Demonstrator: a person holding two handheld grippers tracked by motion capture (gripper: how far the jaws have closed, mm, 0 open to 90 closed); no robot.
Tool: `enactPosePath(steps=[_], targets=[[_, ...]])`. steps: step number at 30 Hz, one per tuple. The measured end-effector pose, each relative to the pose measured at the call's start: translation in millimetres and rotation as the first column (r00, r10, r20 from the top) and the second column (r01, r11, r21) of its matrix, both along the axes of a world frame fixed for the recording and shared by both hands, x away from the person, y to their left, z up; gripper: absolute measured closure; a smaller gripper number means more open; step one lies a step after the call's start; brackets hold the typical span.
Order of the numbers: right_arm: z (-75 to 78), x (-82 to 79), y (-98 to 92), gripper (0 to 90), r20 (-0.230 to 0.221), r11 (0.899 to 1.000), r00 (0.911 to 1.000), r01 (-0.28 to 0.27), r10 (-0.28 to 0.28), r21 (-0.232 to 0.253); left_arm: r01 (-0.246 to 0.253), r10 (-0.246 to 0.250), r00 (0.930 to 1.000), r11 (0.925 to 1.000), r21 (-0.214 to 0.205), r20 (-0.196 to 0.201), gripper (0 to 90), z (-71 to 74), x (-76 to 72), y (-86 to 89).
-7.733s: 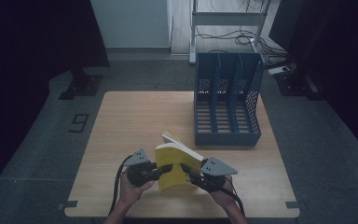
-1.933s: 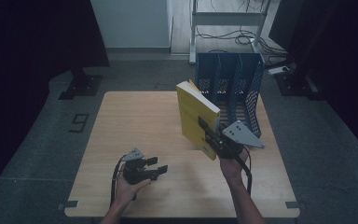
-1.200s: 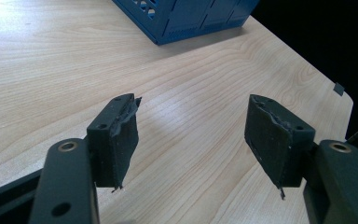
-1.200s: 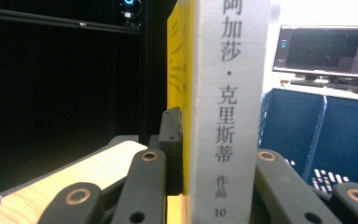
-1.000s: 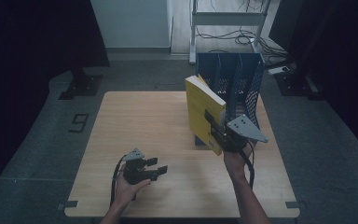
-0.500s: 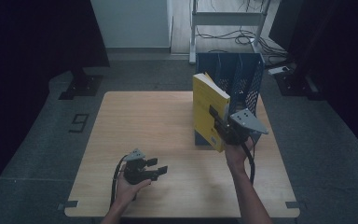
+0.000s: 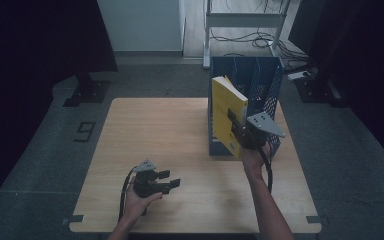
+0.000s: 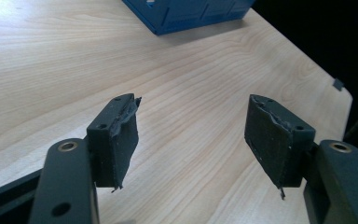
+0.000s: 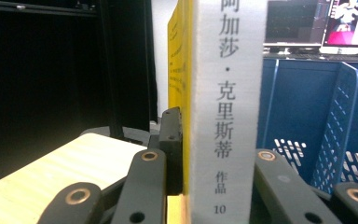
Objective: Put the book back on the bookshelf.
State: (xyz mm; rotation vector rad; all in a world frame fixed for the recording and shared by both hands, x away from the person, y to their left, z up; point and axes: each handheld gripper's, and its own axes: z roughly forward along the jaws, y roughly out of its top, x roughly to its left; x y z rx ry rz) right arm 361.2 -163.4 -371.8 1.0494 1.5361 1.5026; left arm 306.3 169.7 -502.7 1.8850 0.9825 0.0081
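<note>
The book (image 7: 226, 114), stiff and fairly heavy, was pinched near its spine by the right gripper (image 7: 240, 131) beside the file rack (image 7: 267, 82); the left gripper (image 7: 167, 180) was spread, holding nothing.

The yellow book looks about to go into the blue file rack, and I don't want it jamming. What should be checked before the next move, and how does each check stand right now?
1. Grip: the right gripper is shut on the yellow paperback book, one finger on each side at the spine end: ok.
2. Book upright: it tilts, top leaning away from the blue perforated plastic file rack: not ok.
3. Book inside a slot: it stands at the rack's open front, not yet in: not ok.
4. Which slot it lines up with: cannot tell.
5. Left gripper out of the way: open and empty, near the front edge of the pale wooden table, far from the rack: ok.
</note>
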Motion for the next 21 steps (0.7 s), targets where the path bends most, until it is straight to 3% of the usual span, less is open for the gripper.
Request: enactPosePath(steps=[21], targets=[[-1.9,20.5,4.0,74.9,-0.025,0.998,0.9981,0.055,-0.055,-0.001,-0.008,0.008,1.0,0.9998,0.017,0.001,34.3,-0.8,0.7,1.2]])
